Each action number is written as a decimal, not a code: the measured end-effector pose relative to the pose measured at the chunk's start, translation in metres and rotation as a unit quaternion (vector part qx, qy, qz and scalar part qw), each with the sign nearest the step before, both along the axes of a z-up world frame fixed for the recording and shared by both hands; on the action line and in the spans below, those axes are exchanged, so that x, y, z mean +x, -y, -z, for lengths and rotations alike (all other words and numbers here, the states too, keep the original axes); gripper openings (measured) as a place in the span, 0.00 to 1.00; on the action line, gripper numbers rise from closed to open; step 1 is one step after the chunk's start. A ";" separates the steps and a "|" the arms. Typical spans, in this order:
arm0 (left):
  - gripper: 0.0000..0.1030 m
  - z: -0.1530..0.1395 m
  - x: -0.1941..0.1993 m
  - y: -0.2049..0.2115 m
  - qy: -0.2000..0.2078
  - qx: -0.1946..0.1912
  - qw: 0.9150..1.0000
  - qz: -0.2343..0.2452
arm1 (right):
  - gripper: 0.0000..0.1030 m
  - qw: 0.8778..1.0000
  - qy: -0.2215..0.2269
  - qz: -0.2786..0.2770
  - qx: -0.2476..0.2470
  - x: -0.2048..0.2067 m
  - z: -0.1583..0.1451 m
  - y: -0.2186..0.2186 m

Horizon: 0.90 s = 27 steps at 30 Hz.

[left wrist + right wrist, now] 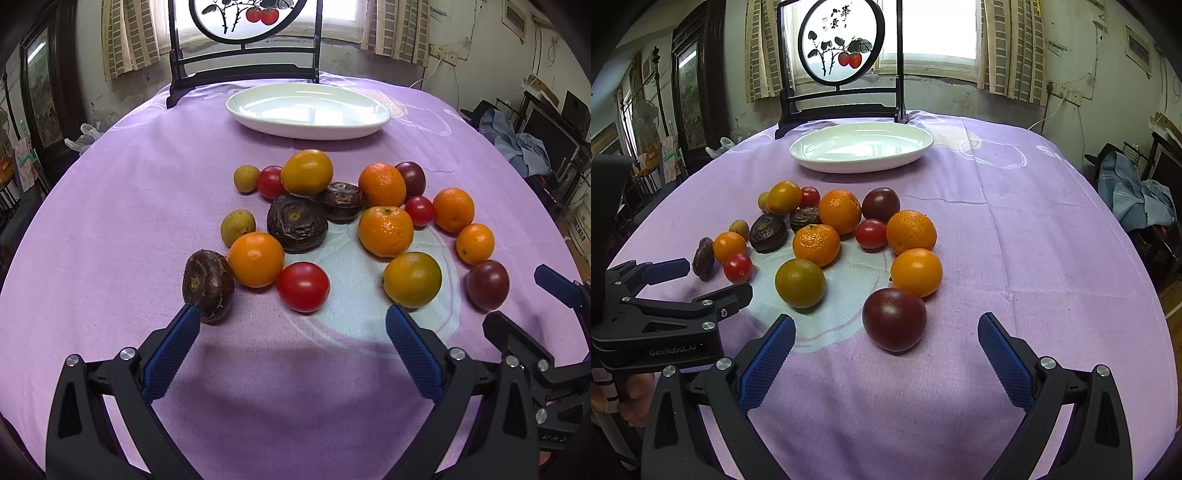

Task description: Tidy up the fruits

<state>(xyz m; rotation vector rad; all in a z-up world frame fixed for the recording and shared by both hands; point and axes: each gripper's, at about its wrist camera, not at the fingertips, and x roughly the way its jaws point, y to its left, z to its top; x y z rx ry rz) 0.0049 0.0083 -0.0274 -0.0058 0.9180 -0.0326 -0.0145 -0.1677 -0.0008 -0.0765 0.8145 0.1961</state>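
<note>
Several fruits lie in a loose cluster on the purple tablecloth: oranges (385,230), red cherry tomatoes (303,287), dark water chestnuts (296,223), longans (237,226) and dark purple tomatoes (894,319). A white oval plate (236,107) stands empty behind them, and shows in the right wrist view (798,151) too. My left gripper (291,325) is open and empty just in front of the red tomato, its left finger next to a water chestnut (208,286). My right gripper (886,334) is open and empty, with the purple tomato just ahead of its fingertips.
A black-framed decorative screen (842,55) with painted persimmons stands behind the plate at the table's far edge. The table edge curves away on both sides. Cluttered furniture and blue cloth (1137,195) lie off to the right.
</note>
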 end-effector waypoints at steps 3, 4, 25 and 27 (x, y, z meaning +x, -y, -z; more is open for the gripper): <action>0.96 -0.001 -0.001 0.000 0.002 0.000 1.000 -0.001 | 0.97 1.000 0.000 0.000 0.000 0.000 0.000 0.000; 0.96 -0.002 -0.001 0.000 0.002 0.000 1.000 -0.002 | 0.97 1.000 0.000 0.001 0.000 0.000 0.000 0.001; 0.96 -0.004 -0.003 -0.001 0.002 -0.002 1.000 -0.003 | 0.97 1.000 0.000 0.003 0.000 -0.001 0.000 0.002; 0.96 -0.004 -0.003 -0.001 0.003 -0.002 1.000 -0.003 | 0.97 1.000 0.001 0.002 0.000 -0.003 0.000 0.002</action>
